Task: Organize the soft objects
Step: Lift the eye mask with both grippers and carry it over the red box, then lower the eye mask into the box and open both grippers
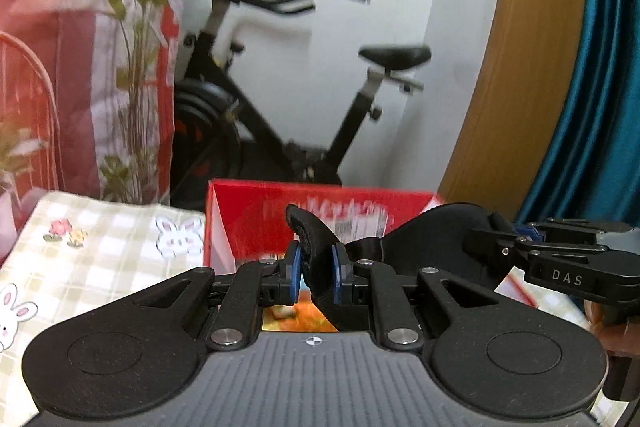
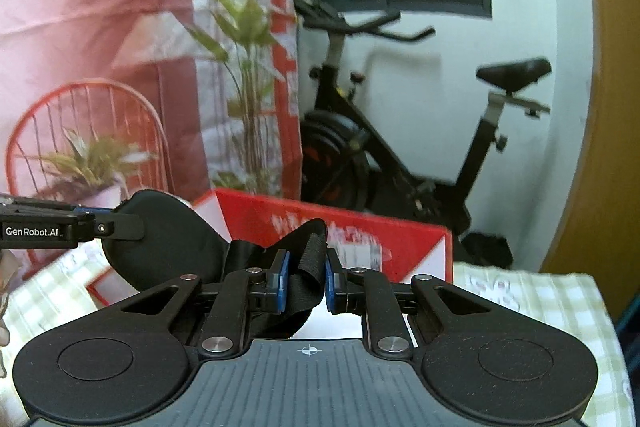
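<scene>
Item under handling: a black padded eye mask [image 1: 424,243], soft fabric, with rounded cups and a black elastic strap [image 2: 310,259]. It hangs in the air between both tongs, above an open red box [image 1: 256,223] on the counter [image 1: 100,247]. Left tongs [image 1: 316,267] are clamped narrow on one folded end. Right tongs [image 2: 306,281] are pinched narrow on the bunched strap.

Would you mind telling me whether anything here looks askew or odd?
Nothing looks damaged or spilled. The black eye mask hangs in the air above the red box, pinched at one padded end by the left gripper and by its bunched strap in the right gripper, so it sags unevenly between them.
</scene>
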A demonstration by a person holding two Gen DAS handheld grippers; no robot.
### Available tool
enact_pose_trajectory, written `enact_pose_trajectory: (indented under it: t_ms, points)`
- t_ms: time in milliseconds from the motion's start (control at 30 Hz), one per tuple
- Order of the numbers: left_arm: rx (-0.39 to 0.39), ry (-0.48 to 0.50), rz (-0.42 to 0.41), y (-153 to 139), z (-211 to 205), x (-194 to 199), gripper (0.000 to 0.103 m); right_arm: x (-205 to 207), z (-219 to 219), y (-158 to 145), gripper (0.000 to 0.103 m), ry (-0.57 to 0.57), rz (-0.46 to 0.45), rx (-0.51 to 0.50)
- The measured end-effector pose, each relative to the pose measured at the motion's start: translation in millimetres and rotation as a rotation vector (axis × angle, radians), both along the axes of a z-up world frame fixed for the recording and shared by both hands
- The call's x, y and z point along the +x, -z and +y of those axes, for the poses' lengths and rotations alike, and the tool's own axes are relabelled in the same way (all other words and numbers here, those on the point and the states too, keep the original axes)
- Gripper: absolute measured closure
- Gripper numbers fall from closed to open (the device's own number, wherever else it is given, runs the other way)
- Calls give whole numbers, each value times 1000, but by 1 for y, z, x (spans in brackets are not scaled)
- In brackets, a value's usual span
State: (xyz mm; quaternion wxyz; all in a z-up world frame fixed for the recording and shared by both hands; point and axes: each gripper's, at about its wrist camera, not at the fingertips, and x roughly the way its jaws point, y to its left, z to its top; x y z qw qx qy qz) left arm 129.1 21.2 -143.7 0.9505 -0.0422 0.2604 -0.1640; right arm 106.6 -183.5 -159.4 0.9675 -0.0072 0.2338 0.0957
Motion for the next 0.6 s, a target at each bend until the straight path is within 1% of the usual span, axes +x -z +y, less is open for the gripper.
enact_pose_trajectory:
  t_ms: [133, 200, 300, 467, 600]
  points:
    - [38, 23, 52, 13, -8, 10, 87, 8, 1, 23, 87, 23, 62, -3]
    - [60, 34, 74, 18, -11, 15, 87, 12, 1, 32, 87, 33, 89, 7]
    - [80, 43, 114, 25, -12, 21, 87, 18, 5, 43, 87, 39, 121, -5]
    - [101, 39, 148, 33, -10, 29, 87, 25, 7, 51, 87, 49, 157, -10]
    - [103, 29, 155, 35, -9, 29, 86, 26, 4, 53, 86, 59, 169, -9]
